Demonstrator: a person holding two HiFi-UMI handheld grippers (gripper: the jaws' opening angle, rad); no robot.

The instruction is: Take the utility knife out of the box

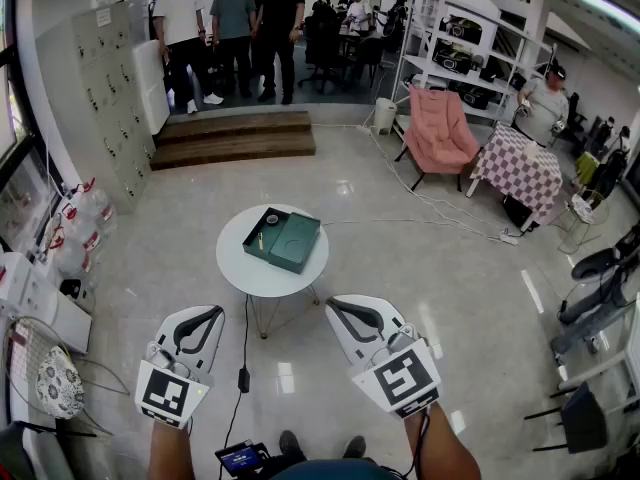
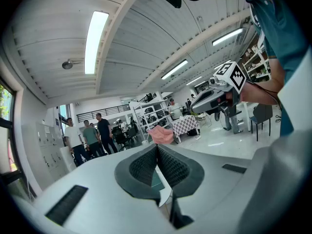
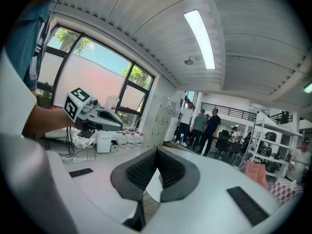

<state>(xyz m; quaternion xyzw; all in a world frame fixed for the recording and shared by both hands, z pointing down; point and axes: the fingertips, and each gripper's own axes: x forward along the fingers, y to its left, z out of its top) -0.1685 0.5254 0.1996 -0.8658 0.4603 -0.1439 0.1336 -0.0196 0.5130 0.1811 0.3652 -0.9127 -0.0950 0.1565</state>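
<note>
We saw the left claw (image 1: 212, 311) and right claw (image 1: 338, 303) closed, empty. Only the head view plainly showed the box (image 1: 283, 240) on the counter (image 1: 240, 268); the knife's direction was unreadable.

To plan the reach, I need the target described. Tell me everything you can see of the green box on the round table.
The box is dark green, flat and square-cornered, and lies open near the middle of the white round table, turned at a slant. Its left half is a darker tray holding small items too small to identify. Its right half, apparently the lid, lies flat alongside. Only the table touches it.
</note>
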